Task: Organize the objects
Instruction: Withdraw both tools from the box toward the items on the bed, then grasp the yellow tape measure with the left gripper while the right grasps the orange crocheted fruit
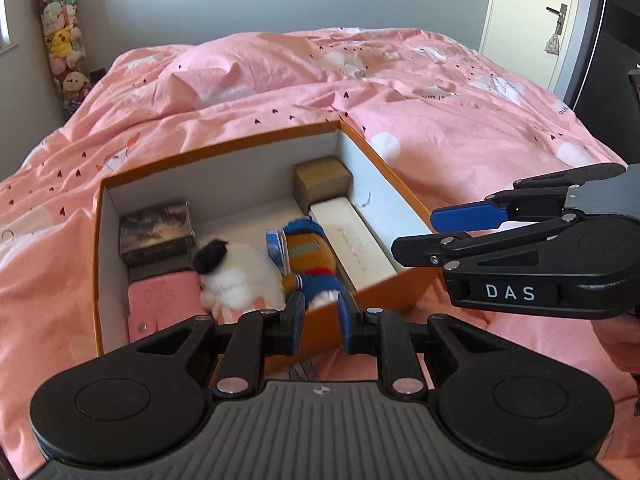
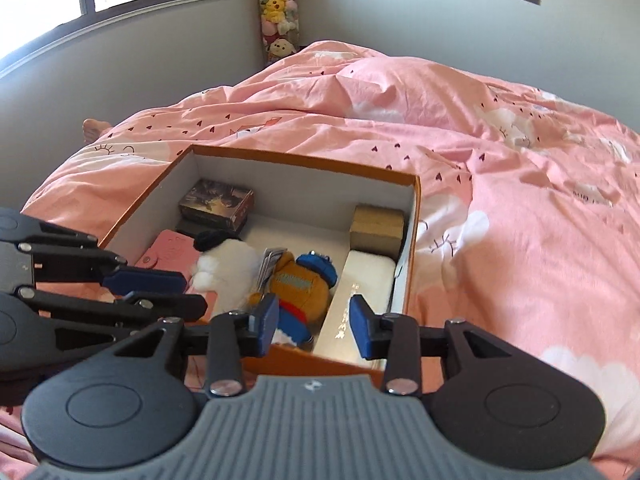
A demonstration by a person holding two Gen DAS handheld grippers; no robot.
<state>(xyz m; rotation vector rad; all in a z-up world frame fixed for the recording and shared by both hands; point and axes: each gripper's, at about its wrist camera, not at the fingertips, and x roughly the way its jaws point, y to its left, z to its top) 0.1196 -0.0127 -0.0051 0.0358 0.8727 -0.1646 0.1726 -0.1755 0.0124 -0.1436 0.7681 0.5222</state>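
An open orange box (image 1: pixel 404 196) with white inner walls sits on the pink duvet (image 1: pixel 460 112) of a bed, and the toys and packets are already inside it. A white plush (image 1: pixel 240 272) with a black ear lies in the middle, touching an orange and blue plush (image 1: pixel 310 258) on its right. A long white case (image 1: pixel 352 244) runs along the right wall, with a small tan carton (image 1: pixel 322 184) at its far end. At the far left a dark printed box (image 1: pixel 156 230) is stacked on another, and a pink snap pouch (image 1: pixel 160 304) lies nearer.

Both grippers hover over the near edge of the box, holding nothing. The left gripper (image 1: pixel 322 316) has its blue pads only a narrow gap apart. The right gripper (image 2: pixel 314 326) stands somewhat wider, also empty.

The side of the right gripper reads "DAS". The white case carries lettering too blurred to read.

In the far corner stands a tall column of soft toys (image 2: pixel 278 16).
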